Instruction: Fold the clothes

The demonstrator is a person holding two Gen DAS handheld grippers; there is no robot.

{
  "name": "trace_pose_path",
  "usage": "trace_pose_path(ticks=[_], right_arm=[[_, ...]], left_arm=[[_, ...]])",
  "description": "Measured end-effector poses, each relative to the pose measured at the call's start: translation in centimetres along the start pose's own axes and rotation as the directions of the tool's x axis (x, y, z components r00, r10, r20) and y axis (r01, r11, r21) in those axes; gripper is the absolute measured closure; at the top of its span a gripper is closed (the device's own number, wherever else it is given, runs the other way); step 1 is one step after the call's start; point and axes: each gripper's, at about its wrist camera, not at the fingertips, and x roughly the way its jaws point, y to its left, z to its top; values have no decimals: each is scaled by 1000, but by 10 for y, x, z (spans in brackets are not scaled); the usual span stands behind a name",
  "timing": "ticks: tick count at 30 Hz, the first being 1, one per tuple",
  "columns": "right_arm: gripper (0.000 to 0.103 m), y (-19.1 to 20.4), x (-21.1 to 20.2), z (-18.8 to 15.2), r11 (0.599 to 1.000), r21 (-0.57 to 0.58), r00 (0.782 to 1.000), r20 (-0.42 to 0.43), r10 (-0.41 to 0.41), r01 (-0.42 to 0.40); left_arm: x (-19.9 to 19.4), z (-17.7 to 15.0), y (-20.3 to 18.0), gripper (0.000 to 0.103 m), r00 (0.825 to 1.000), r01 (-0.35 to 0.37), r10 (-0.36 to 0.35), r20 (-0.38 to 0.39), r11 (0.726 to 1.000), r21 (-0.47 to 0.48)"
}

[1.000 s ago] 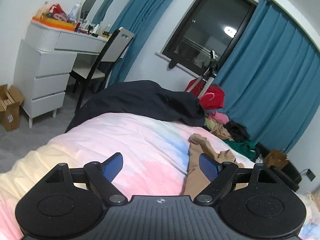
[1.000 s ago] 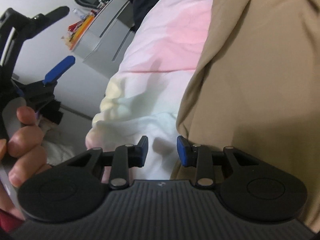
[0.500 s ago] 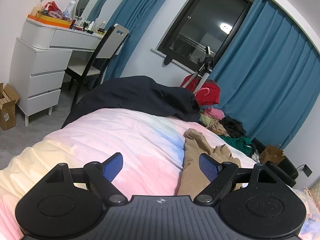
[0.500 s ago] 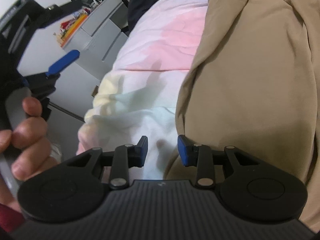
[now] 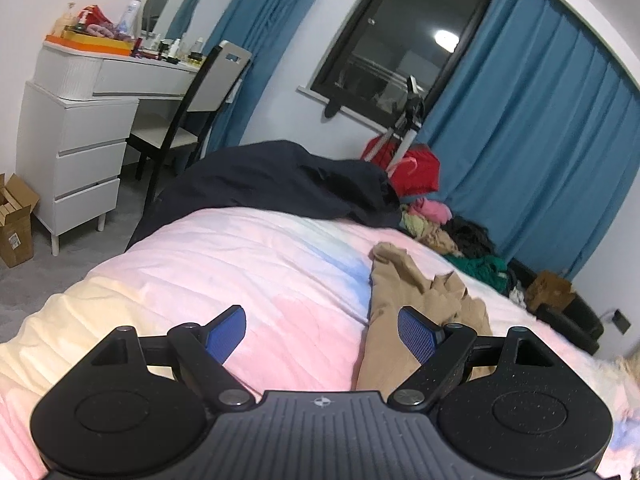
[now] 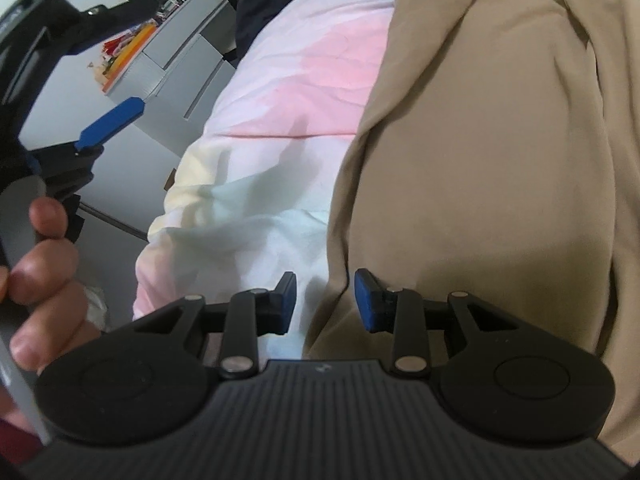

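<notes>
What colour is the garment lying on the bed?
Tan, plain with no pattern. The garment shows best in the right wrist view, spread over the pastel bedsheet.

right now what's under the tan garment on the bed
The tan garment lies straight on the pastel bedspread, which shows all along its left edge. Whatever sits beneath its middle is covered by the cloth and cannot be seen.

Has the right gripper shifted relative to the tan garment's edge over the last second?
No. The right gripper still straddles the tan garment's left edge on the pastel bedspread, jaws part open.
</notes>
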Motion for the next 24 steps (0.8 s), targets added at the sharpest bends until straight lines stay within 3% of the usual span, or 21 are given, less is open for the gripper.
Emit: trace_pose_path(ticks=[3, 6, 7, 9, 13, 18, 24], right_arm=[[67, 5, 8, 2, 999, -33, 1000, -15, 24, -25], [70, 11, 14, 3, 997, -78, 1000, -17, -2, 0], [86, 12, 16, 4, 996, -89, 1000, -18, -10, 8], [99, 12, 14, 4, 995, -98, 1000, -5, -16, 16], [100, 9, 1, 5, 995, -100, 999, 39, -12, 16], [100, -4, -35, 4, 997, -54, 991, 116, 63, -57], [100, -28, -84, 3, 991, 6, 972, 197, 128, -132]], left_arm=[[5, -3, -6, 18, 1000, -5, 6, -19, 999, 40], [8, -7, -12, 18, 1000, -11, 13, -27, 997, 75], [10, -8, -13, 18, 999, -15, 17, -31, 996, 83], [12, -9, -14, 18, 999, -22, 25, -39, 995, 97], [17, -9, -12, 18, 998, -24, 29, -49, 996, 91], [25, -7, -6, 18, 996, -42, 45, -77, 998, 40], [18, -9, -17, 18, 996, -30, 37, -76, 996, 86]])
